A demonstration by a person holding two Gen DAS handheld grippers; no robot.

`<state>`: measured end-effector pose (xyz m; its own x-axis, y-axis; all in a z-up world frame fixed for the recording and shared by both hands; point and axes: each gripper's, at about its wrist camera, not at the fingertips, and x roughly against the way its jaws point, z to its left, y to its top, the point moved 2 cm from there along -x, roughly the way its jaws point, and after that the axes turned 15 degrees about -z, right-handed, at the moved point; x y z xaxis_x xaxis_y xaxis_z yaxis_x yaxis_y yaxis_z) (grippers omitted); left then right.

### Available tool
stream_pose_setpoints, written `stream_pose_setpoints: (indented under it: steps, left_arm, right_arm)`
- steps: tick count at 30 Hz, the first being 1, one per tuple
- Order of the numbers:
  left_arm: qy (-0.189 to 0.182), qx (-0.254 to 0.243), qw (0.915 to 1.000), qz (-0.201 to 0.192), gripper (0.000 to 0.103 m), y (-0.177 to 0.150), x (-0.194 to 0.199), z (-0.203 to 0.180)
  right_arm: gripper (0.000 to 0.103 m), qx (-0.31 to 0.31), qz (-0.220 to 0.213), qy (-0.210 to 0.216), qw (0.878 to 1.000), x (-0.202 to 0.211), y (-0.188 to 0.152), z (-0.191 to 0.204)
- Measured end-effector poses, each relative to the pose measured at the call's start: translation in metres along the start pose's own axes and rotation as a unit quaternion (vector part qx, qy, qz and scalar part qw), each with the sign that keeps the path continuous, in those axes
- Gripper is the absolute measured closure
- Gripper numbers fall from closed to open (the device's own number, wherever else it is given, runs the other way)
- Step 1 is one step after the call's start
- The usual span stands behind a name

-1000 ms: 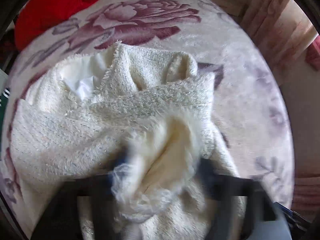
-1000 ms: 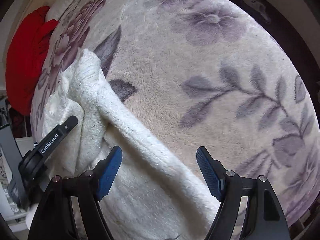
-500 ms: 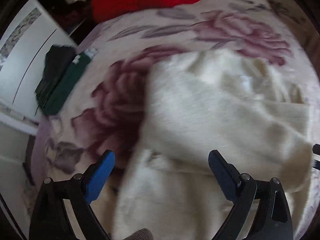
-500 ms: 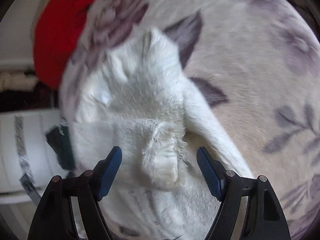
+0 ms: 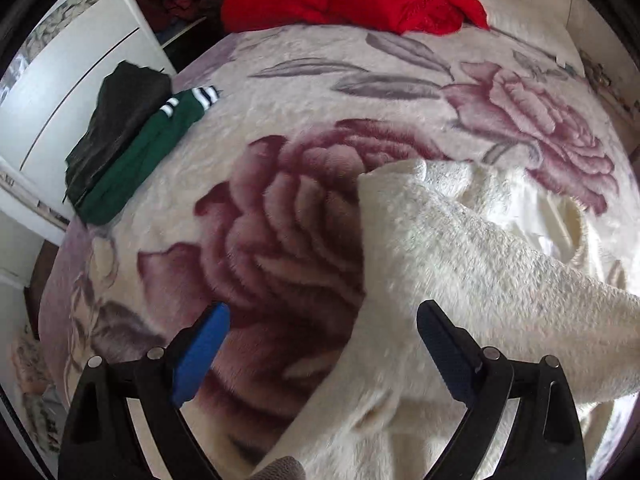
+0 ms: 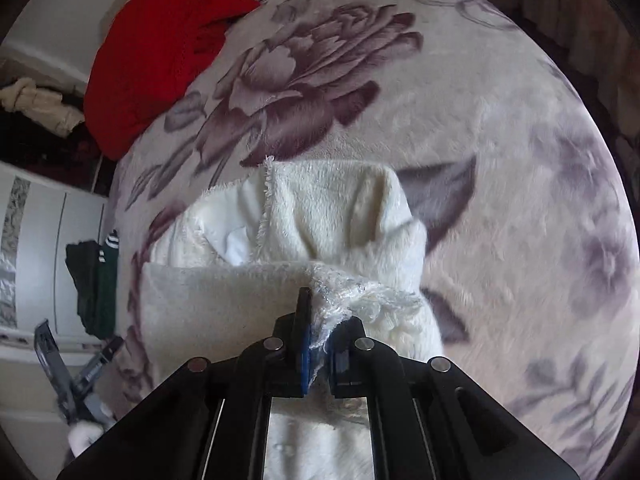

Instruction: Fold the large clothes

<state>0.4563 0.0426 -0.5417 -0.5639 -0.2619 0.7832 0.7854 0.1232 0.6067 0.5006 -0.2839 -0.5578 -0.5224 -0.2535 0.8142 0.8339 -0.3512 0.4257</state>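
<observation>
At the bed's left edge lie folded dark and green clothes (image 5: 120, 148), with open floral blanket (image 5: 280, 240) between them and the cream fuzzy garment (image 5: 480, 280). The left gripper (image 5: 320, 352) hovers with jaws wide apart, the garment's edge between them. The right gripper (image 6: 320, 344) is clamped on the garment's frayed edge. A red garment (image 6: 160, 52) sits far back. No readable writing.

A home bedroom: floral bed blanket (image 5: 304, 92), white wardrobe (image 5: 72, 52).
</observation>
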Motion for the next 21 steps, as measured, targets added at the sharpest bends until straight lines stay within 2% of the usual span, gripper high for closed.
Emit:
stream_pose_setpoints:
  steps: [2,3,4,6,9,11,12,14,16,17,20,21]
  left_arm:
    - [0.001,-0.024,0.9996,0.017,0.007,-0.005,-0.021,-0.01]
    - [0.004,-0.038,0.999,0.024,0.007,-0.009,-0.029,-0.014]
    - [0.004,-0.056,0.9979,0.032,0.007,-0.016,-0.04,-0.019]
    - [0.011,-0.08,0.9963,0.031,0.007,-0.025,-0.047,-0.021]
    - [0.013,-0.103,0.9944,0.017,0.007,-0.031,-0.049,-0.021]
    - [0.008,-0.102,0.9946,0.015,0.006,-0.032,-0.05,-0.019]
    - [0.007,-0.1,0.9949,0.017,0.005,-0.031,-0.051,-0.017]
    - [0.004,-0.093,0.9954,0.023,0.005,-0.03,-0.054,-0.016]
    - [0.002,-0.092,0.9954,0.027,0.005,-0.029,-0.056,-0.016]
    - [0.001,-0.091,0.9955,0.028,0.005,-0.029,-0.058,-0.016]
    - [-0.01,-0.082,0.9961,0.032,0.001,-0.032,-0.062,-0.014]
    - [-0.016,-0.072,0.9966,0.035,0.0,-0.033,-0.064,-0.012]
  right_arm:
    - [0.091,0.005,0.036,-0.016,0.999,-0.024,-0.002,-0.009]
    - [0.08,0.005,0.053,-0.035,0.998,-0.034,-0.006,-0.017]
    - [0.063,0.004,0.059,-0.062,0.996,-0.037,-0.007,-0.024]
    - [0.056,-0.017,0.036,-0.09,0.995,-0.029,-0.009,-0.038]
    - [0.056,-0.071,-0.024,-0.071,0.995,0.008,-0.014,-0.042]
    - [0.056,-0.093,-0.036,-0.014,0.995,0.022,-0.025,-0.032]
    - [0.056,-0.105,-0.031,0.026,0.994,0.022,-0.032,-0.025]
    - [0.056,-0.14,0.008,0.118,0.983,0.011,-0.049,-0.015]
    - [0.056,-0.154,0.038,0.161,0.974,-0.006,-0.061,-0.012]
    - [0.056,-0.152,0.05,0.158,0.974,-0.015,-0.066,-0.013]
    - [0.058,-0.168,0.06,0.077,0.981,-0.054,-0.072,-0.048]
    - [0.072,-0.173,0.055,0.053,0.982,-0.064,-0.072,-0.06]
